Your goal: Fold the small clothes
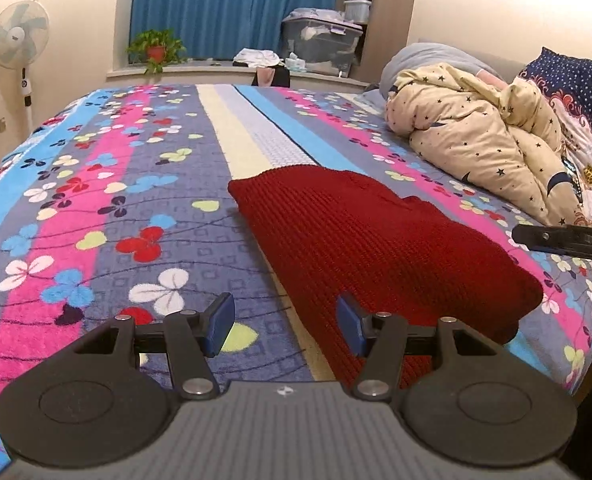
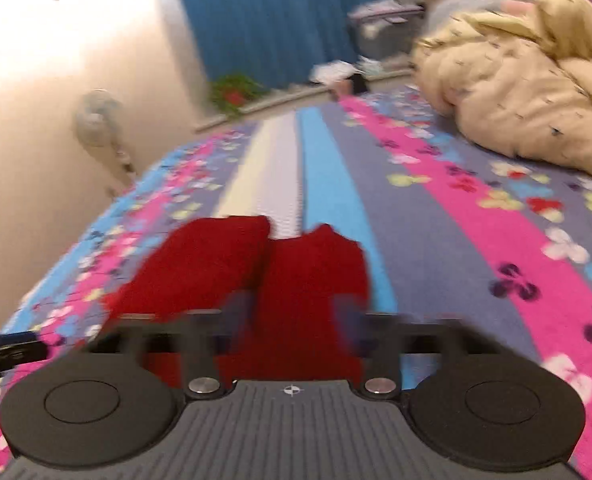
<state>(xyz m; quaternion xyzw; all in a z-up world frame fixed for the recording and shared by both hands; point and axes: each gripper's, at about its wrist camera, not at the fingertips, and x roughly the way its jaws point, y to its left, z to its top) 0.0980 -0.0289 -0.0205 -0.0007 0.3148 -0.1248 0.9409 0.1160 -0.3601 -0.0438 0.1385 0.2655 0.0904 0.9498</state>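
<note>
A dark red knitted garment [image 1: 375, 240] lies folded flat on the flowered bedspread [image 1: 116, 200]. My left gripper [image 1: 284, 324] hovers low at its near left edge, open, with the blue pads [image 1: 220, 324] apart and nothing pinched; the right pad sits over the knit's border. In the blurred right wrist view the same red garment [image 2: 256, 272] shows as two lobes side by side. My right gripper [image 2: 294, 320] stands open just above its near part, the jaws wide apart with red cloth showing between them. One black finger of the right gripper [image 1: 555, 240] pokes in from the right.
A crumpled beige quilt with stars [image 1: 475, 136] and pillows [image 1: 575, 76] fill the bed's far right. A standing fan [image 1: 18, 40] is at the left wall. A potted plant [image 1: 156, 50] and a plastic storage box [image 1: 321, 42] sit on the sill under the blue curtain [image 1: 232, 4].
</note>
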